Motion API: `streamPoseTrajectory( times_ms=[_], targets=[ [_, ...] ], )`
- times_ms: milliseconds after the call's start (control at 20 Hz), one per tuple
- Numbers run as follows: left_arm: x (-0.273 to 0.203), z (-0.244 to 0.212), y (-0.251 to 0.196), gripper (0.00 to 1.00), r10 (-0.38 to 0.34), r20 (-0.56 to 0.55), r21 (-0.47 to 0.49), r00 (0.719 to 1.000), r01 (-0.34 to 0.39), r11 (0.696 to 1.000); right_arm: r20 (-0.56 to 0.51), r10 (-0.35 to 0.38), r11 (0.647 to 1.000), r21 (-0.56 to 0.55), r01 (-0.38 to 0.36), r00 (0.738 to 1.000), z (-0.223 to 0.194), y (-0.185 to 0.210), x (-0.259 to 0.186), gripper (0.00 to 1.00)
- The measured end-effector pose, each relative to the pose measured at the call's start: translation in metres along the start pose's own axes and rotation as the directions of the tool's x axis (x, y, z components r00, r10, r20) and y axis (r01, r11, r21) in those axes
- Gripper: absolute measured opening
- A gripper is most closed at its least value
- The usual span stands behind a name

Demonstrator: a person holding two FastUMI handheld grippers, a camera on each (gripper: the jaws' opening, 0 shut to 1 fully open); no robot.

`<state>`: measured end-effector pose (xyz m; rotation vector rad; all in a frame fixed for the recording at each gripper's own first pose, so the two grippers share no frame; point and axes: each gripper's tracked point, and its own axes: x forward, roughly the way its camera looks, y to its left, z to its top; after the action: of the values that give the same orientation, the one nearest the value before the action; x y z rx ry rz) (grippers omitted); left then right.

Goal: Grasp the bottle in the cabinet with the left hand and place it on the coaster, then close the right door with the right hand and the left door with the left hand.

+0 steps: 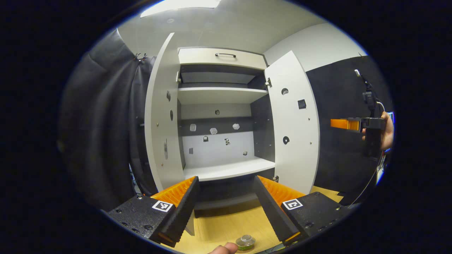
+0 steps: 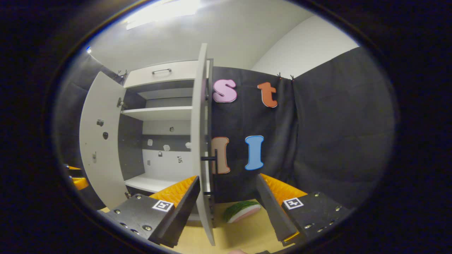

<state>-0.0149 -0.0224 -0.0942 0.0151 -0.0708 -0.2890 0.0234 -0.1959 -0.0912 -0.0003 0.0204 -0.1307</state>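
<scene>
Below the parted, empty fingers of the left gripper (image 1: 226, 208), the bottle (image 1: 245, 242) stands on the counter (image 1: 226, 225). Right gripper (image 2: 227, 208), also parted and empty, straddles the right door (image 2: 202, 141) edge-on; risk: fingers catch the edge, door swings wider.

One cabinet (image 1: 219, 95) with two open doors: left door (image 1: 164, 116), right door (image 1: 295, 120). One drawer (image 1: 220, 57) on top, with one handle (image 1: 226, 55). Two shelves inside: upper shelf (image 1: 220, 94), lower shelf (image 1: 227, 169). One bottle (image 1: 245, 242) on one table (image 1: 226, 225). One watermelon slice (image 2: 243, 211). Two hand-held grippers: left hand-held gripper (image 1: 226, 208), right hand-held gripper (image 2: 227, 208).
</scene>
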Motion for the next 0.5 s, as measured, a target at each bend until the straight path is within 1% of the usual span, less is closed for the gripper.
streamPoseTrajectory(
  times_ms=[50,100,200,250,350,400,450,500],
  targets=[
    [0.002,0.007,0.004,0.96,0.007,0.000,-0.010,1.000,-0.007,1.000,-0.011,-0.024,1.000,-0.005,0.024,1.000,-0.002,-0.017,0.011,0.93],
    [0.004,0.013,0.009,0.96,0.017,-0.002,-0.020,1.000,-0.017,1.000,-0.020,-0.033,0.999,-0.014,0.033,0.999,-0.004,-0.031,0.022,0.97],
    [0.007,0.025,0.022,0.97,0.037,0.004,-0.017,0.999,-0.037,0.999,-0.033,-0.063,0.997,-0.050,0.062,0.997,-0.009,-0.056,0.046,0.97],
    [0.008,0.031,0.030,0.97,0.051,0.016,-0.006,0.999,-0.051,0.999,-0.034,-0.063,0.997,-0.042,0.061,0.997,-0.009,-0.061,0.058,0.97],
    [0.004,0.035,0.045,0.97,0.073,0.028,0.032,0.997,-0.073,0.997,-0.080,-0.032,0.999,0.000,0.032,0.996,-0.018,-0.055,0.087,0.98],
    [0.003,0.036,0.049,0.97,0.077,0.034,0.052,0.996,-0.078,0.996,-0.100,-0.017,1.000,0.002,0.018,0.995,-0.022,-0.049,0.099,0.97],
    [0.001,0.036,0.056,0.97,0.088,0.034,0.070,0.996,-0.091,0.993,-0.111,0.010,1.000,-0.006,-0.011,0.994,-0.023,-0.038,0.107,0.98],
    [-0.003,0.036,0.063,0.97,0.108,0.037,0.083,0.993,-0.111,0.990,-0.136,0.061,0.998,-0.015,-0.064,0.989,-0.028,-0.019,0.114,0.94]
  ],
)
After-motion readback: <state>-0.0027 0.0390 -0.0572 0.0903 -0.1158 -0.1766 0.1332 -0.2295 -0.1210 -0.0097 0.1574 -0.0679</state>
